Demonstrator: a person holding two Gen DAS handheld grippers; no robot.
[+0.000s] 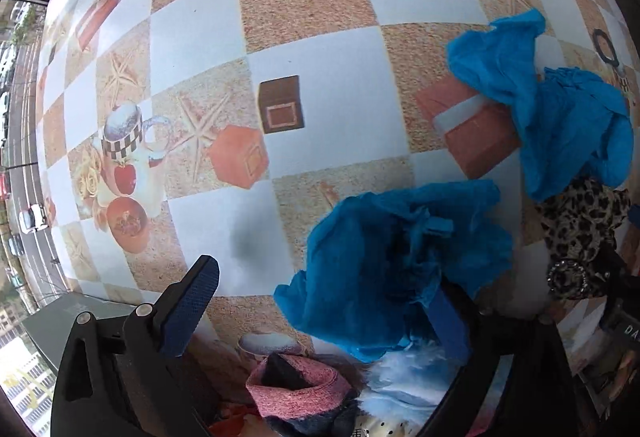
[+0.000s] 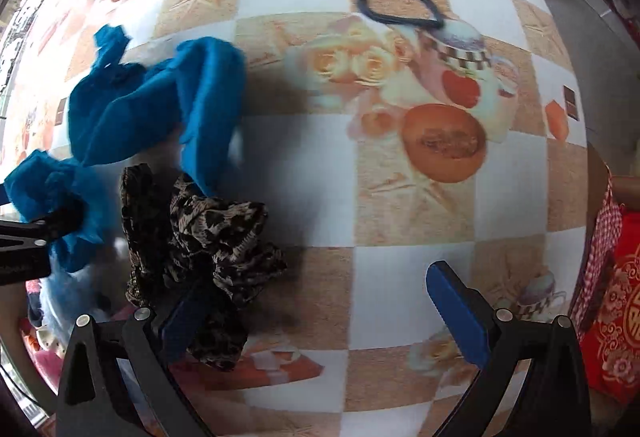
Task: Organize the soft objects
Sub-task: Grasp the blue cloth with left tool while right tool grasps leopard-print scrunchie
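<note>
- Left wrist view: the left gripper point(image 1: 320, 301) is pointed steeply down at the checked tablecloth point(image 1: 304, 1), jaws spread wide; a crumpled blue cloth point(image 1: 400, 261) is draped over the right finger, not pinched.
- A second blue cloth point(image 1: 560, 117) is seen to the right, running top-left to bottom-right, above a leopard-print scrunchie point(image 1: 580, 233).
- A pink knitted band point(image 1: 296, 393) lies at the bottom edge.
- Right wrist view: the right gripper point(image 2: 316, 313) is aimed straight down, jaws wide apart; the scrunchie is bunched against the left finger, ungripped.
- A black hair tie point(image 2: 400, 5) lies well apart, its long axis left to right.
- No writing can be read clearly.
</note>
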